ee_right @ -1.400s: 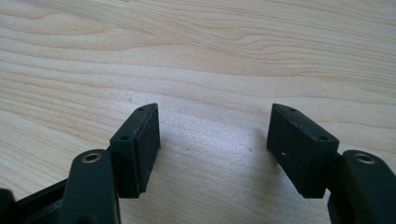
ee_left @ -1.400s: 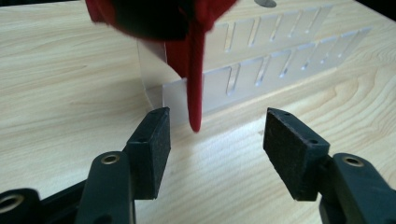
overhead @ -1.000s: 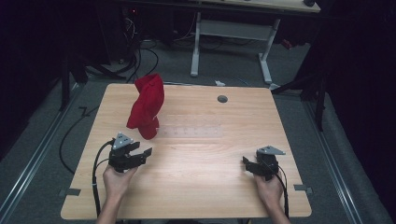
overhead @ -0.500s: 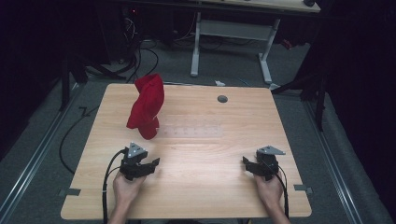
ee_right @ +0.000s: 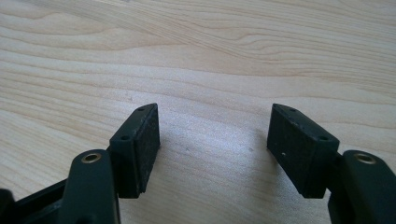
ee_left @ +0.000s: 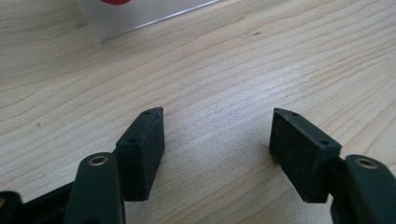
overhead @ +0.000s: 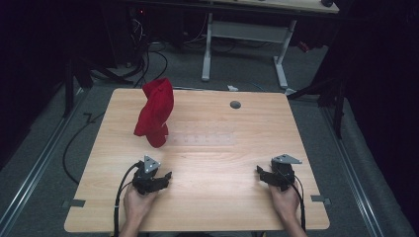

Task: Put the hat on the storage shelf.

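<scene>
The red cloth (overhead: 155,112) is showing as a cropped sliver in the left gripper view. Both the left gripper (overhead: 165,176) and right gripper (overhead: 260,172) are hovering with jaws apart, gripping nothing.

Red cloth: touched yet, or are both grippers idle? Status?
Done: nothing evident; the red cloth stands bunched at the table's far left, on a clear plate. In hand: nothing; left gripper and right gripper are open over bare wood. Left: presumably grasping the cloth.
</scene>
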A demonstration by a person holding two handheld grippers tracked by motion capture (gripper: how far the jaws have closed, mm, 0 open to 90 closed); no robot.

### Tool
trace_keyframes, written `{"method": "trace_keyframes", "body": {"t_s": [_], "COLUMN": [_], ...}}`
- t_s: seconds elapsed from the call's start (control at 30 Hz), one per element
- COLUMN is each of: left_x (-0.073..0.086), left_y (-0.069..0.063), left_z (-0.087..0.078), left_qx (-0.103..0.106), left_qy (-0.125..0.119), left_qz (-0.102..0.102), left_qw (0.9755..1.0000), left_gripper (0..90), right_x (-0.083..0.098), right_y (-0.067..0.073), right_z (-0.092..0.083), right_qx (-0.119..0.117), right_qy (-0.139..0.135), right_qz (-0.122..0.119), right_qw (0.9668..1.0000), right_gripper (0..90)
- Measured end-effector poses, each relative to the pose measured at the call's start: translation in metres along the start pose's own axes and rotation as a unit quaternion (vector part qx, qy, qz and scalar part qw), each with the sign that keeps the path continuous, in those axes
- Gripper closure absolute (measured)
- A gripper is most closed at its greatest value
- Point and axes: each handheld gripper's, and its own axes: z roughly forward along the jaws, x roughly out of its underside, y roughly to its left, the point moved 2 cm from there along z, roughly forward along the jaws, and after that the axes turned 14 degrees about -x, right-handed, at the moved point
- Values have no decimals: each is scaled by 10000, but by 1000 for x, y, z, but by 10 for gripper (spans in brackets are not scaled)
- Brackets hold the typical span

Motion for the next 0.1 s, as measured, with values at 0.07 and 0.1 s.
{"method": "trace_keyframes", "body": {"t_s": [0.07, 0.1], "left_x": [0, 0], "left_y": [0, 0], "left_z": [0, 0], "left_qx": [6, 11], "left_qy": [10, 17], "left_qz": [-5, -2], "left_qw": [10000, 10000], "left_gripper": [346, 337], "right_x": [0, 0], "right_y": [0, 0], "right_z": [0, 0], "right_qx": [-3, -1], "right_qy": [-1, 1], "right_qz": [1, -1], "right_qw": [10000, 10000], "right_gripper": [348, 348]}}
